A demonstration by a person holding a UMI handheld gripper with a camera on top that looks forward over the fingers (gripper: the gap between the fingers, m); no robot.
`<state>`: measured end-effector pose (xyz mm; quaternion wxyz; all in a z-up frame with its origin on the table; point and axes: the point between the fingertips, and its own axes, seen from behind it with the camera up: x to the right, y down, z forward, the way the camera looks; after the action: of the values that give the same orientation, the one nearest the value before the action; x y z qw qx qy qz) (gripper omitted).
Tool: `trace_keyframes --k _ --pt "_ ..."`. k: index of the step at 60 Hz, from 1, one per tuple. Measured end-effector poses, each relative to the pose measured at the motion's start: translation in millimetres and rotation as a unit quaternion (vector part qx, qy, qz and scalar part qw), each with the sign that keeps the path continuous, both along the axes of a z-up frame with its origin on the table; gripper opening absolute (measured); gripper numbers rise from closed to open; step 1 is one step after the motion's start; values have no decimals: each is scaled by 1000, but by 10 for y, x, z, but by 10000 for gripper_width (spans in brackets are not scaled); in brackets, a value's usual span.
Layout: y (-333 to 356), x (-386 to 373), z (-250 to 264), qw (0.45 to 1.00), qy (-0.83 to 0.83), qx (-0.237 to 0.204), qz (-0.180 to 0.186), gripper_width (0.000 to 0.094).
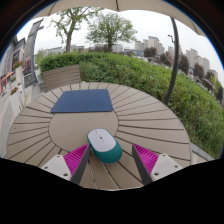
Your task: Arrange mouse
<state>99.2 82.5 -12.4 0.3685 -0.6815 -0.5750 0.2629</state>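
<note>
A teal and white computer mouse (103, 145) lies on a round wooden slatted table (150, 125). It rests between my two fingers, closer to the left finger, with a clear gap to the right one. My gripper (112, 160) is open, its magenta pads (76, 157) showing on both sides. A dark blue mouse pad (82, 100) lies flat on the table beyond the mouse, toward the far side.
The table's round edge curves close on the right and far side. A wooden bench (62, 75) stands beyond the table on the left. A green hedge (150, 75), trees and buildings lie behind.
</note>
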Motion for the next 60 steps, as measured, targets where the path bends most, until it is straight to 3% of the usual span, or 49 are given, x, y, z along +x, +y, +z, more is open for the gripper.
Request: trace_keyframes --k 27,30,33,42,46,54,60 --pt "247 -301 -54 999 -22 -29 -12 834" --pt "246 -291 -53 999 -22 -28 -12 767" --pt "275 -293 -53 999 -28 -21 -11 453" --pt "318 -536 194 998 -36 -48 -31 427" --pt "363 -802 620 999 -5 -34 -27 426" --pt "135 -1576 1323 997 45 -59 -10 426" --pt "-82 -2143 1466 997 61 -54 5 425"
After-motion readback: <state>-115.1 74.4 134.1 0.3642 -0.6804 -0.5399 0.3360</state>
